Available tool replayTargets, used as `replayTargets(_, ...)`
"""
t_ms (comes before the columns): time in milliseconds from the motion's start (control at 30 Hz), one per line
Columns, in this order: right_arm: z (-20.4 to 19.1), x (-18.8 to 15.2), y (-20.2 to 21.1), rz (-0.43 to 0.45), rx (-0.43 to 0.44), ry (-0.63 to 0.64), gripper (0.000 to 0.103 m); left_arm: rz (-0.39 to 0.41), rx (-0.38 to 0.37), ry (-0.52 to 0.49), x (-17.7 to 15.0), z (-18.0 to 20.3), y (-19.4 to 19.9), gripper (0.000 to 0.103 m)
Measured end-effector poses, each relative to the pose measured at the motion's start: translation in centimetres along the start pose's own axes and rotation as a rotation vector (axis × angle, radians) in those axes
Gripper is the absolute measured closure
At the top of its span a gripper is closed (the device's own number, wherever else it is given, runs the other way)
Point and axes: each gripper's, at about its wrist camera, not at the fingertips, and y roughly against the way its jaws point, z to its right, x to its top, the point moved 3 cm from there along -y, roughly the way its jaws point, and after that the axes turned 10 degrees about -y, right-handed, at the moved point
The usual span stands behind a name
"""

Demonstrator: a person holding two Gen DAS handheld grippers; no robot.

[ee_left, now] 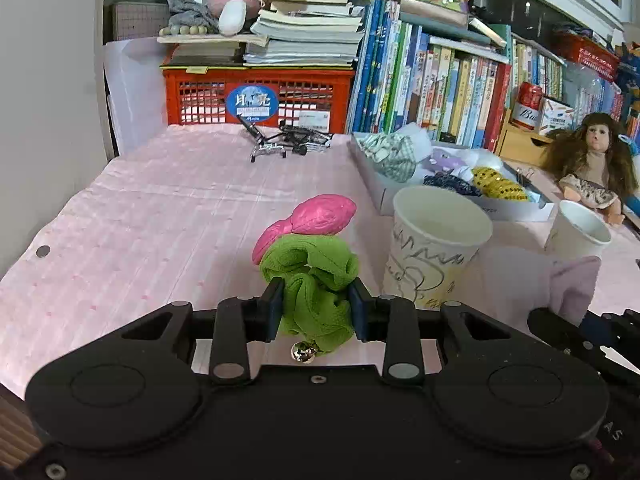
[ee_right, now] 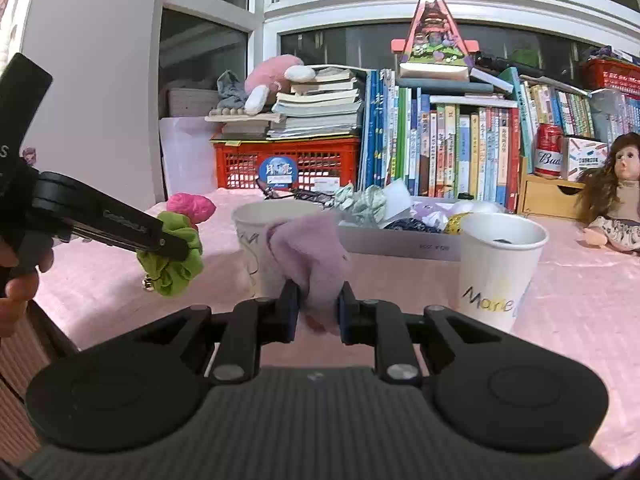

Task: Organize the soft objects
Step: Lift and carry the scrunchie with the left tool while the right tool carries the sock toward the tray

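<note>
My left gripper (ee_left: 316, 305) is shut on a green scrunchie (ee_left: 316, 276) with a small bell (ee_left: 303, 351) hanging under it, held above the pink tablecloth. The right wrist view shows that gripper (ee_right: 176, 246) from the side with the green scrunchie (ee_right: 172, 268) in its tips. A pink scrunchie (ee_left: 320, 216) lies on the cloth just beyond. My right gripper (ee_right: 318, 306) is shut on a fluffy lilac scrunchie (ee_right: 308, 256), raised in front of a scribbled paper cup (ee_right: 256, 236). That cup (ee_left: 432, 248) stands right of my left gripper. A second paper cup (ee_right: 500, 268) stands at the right.
A shallow white box (ee_left: 384, 192) with several more scrunchies sits behind the cups. Black glasses (ee_left: 288, 140) lie at the back by a red crate (ee_left: 256, 96). Books (ee_left: 440, 88) line the back. A doll (ee_left: 592, 168) sits at the right. A hand (ee_right: 16, 280) holds the left gripper.
</note>
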Motion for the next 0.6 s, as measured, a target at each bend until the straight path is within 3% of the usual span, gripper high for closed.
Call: replayTargets(600, 1.5, 2.5, 0.7, 0.076, -0.017, 0.02, 0.08, 0.1, -0.015, -0.023, 4.5, 0.9, 2.5, 0.071)
